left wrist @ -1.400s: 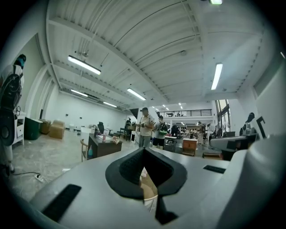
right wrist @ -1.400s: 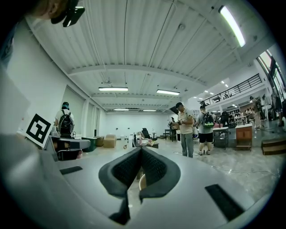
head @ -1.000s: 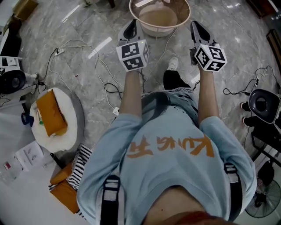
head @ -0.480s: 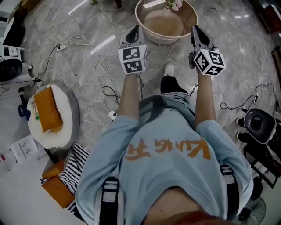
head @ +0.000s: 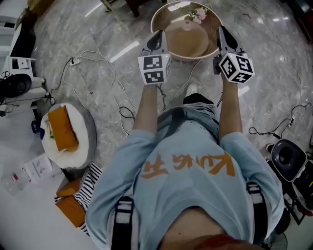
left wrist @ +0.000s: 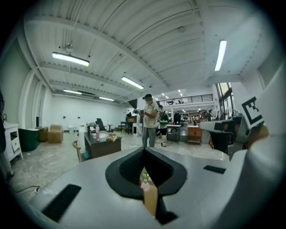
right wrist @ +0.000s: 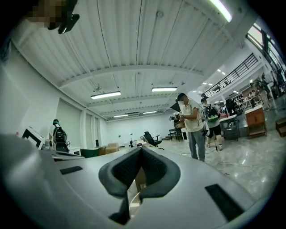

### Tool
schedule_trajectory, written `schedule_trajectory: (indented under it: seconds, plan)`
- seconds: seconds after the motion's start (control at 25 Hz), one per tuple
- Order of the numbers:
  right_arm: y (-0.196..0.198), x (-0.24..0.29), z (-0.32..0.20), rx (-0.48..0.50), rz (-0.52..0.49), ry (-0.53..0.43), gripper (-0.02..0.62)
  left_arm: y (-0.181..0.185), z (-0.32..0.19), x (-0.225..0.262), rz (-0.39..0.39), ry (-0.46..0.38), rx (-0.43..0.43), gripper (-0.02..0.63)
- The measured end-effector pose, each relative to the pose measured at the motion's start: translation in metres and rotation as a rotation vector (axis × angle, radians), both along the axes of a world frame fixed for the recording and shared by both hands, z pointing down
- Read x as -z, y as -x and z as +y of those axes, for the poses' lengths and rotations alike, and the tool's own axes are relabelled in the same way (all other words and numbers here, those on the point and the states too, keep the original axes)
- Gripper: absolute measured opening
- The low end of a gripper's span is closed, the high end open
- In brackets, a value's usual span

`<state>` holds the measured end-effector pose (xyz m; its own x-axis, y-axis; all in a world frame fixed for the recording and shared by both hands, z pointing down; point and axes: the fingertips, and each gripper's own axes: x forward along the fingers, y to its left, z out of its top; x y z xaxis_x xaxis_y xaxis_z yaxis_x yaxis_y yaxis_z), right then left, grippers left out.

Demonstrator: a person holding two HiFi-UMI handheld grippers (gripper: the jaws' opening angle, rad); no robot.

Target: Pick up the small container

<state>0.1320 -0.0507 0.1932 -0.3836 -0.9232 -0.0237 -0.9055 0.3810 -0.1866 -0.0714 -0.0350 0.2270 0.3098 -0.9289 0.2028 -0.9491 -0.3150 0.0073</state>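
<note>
A small pink container (head: 188,25) with flowers (head: 197,14) stands near the far rim of a round tan table (head: 168,49) at the top of the head view. My left gripper (head: 157,39) reaches over the table's near left rim. Over the near right rim is my right gripper (head: 224,36). Both point forward, with the container ahead and between them, apart from both. In the left gripper view the left gripper (left wrist: 144,149) has its jaws together, and the container (left wrist: 144,180) shows small in the slit below the tips. The right gripper (right wrist: 141,149) is shut and holds nothing.
White cables (head: 98,63) trail over the marble floor at the left. A round white stool (head: 85,146) carrying an orange pad stands at the lower left, a black fan (head: 288,158) at the right. People (left wrist: 149,121) stand far off in the hall beside a dark desk (left wrist: 103,146).
Both grippers have travelled forward with the person. The round table has come closer, from ahead of the tips to beneath them. The floor objects have shifted in the head view.
</note>
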Motion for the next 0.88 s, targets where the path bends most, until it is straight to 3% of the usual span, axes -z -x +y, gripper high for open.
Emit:
schedule_trajectory:
  seconds: [0.24,0.48,0.88]
  plan:
    - [-0.041,0.004,-0.073,0.004,0.055,-0.042,0.011,-0.046,-0.079,0.009,0.010,-0.031,0.002,0.023]
    - [-0.107,-0.005,-0.122,-0.077,-0.007,-0.026,0.011,-0.091,-0.135,-0.008,0.011,0.006,-0.006,0.023]
    - [-0.123,-0.032,-0.153,-0.067,-0.049,0.021,0.011,-0.143,-0.169,-0.042,-0.043,0.075,-0.076,0.023]
